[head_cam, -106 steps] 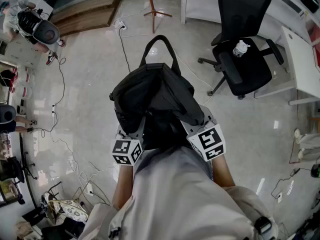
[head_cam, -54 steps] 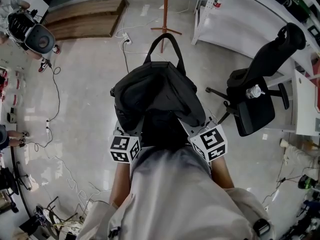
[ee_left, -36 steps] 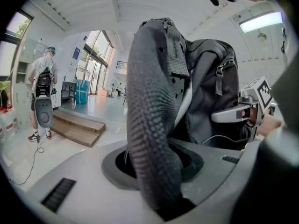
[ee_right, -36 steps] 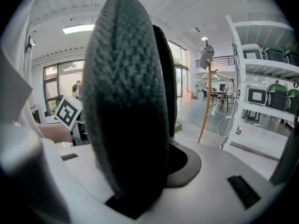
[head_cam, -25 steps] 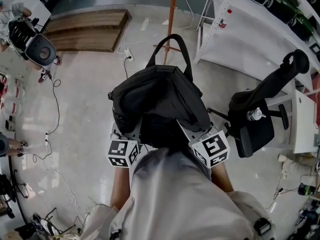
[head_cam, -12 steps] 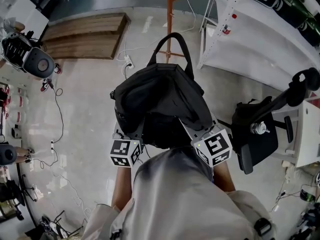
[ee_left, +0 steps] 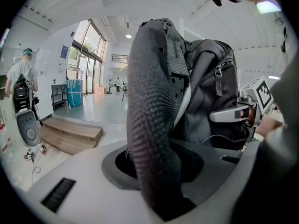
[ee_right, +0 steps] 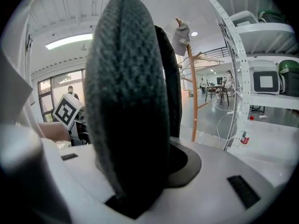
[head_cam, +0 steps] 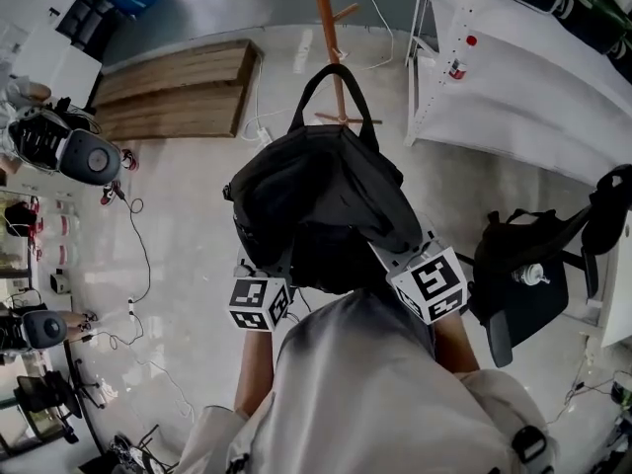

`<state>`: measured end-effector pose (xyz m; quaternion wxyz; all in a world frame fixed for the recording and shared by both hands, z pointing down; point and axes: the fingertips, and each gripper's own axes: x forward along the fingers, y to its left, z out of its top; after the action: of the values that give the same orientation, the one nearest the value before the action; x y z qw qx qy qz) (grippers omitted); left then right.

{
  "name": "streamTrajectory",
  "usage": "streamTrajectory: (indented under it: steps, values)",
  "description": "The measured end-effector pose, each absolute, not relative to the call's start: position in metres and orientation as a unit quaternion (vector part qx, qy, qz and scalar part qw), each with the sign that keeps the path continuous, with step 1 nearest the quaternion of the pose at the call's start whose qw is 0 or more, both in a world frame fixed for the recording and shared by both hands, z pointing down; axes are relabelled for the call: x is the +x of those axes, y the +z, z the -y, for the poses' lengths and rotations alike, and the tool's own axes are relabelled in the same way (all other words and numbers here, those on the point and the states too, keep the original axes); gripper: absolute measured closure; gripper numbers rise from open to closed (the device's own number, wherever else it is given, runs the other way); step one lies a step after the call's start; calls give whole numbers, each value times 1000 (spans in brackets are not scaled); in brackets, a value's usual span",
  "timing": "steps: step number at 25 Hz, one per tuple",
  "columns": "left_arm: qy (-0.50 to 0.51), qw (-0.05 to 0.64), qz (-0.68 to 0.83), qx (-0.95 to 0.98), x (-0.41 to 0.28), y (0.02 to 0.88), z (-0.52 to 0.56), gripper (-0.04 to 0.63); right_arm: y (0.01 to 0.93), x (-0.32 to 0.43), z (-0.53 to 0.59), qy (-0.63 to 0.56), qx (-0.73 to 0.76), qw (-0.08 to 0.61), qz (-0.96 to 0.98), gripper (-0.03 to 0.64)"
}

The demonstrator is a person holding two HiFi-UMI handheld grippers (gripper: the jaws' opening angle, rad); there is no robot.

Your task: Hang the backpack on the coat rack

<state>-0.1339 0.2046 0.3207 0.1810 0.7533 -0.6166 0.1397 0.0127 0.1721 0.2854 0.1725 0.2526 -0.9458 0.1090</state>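
Up off the floor, the black backpack (head_cam: pixel 316 191) hangs just short of the coat rack (head_cam: pixel 328 28), whose top is cut off by the frame edge. The left hand-held gripper (head_cam: pixel 255 286) is clamped on a mesh strap (ee_left: pixel 149 125), and the right hand-held gripper (head_cam: pixel 415 270) on a padded strap (ee_right: pixel 128 106). In the head view the bag hides both sets of jaws. A cap (ee_right: pixel 180 37) hangs on the rack, its print too small to read. A bottle (head_cam: pixel 530 275) lies on the office chair (head_cam: pixel 504 314).
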Motion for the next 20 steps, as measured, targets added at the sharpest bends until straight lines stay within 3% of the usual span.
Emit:
streamTrajectory:
  steps: [20]
  values:
    - [121,181,632,744,-113,335,-48,466,295,30,-8,83,230,188,951,466]
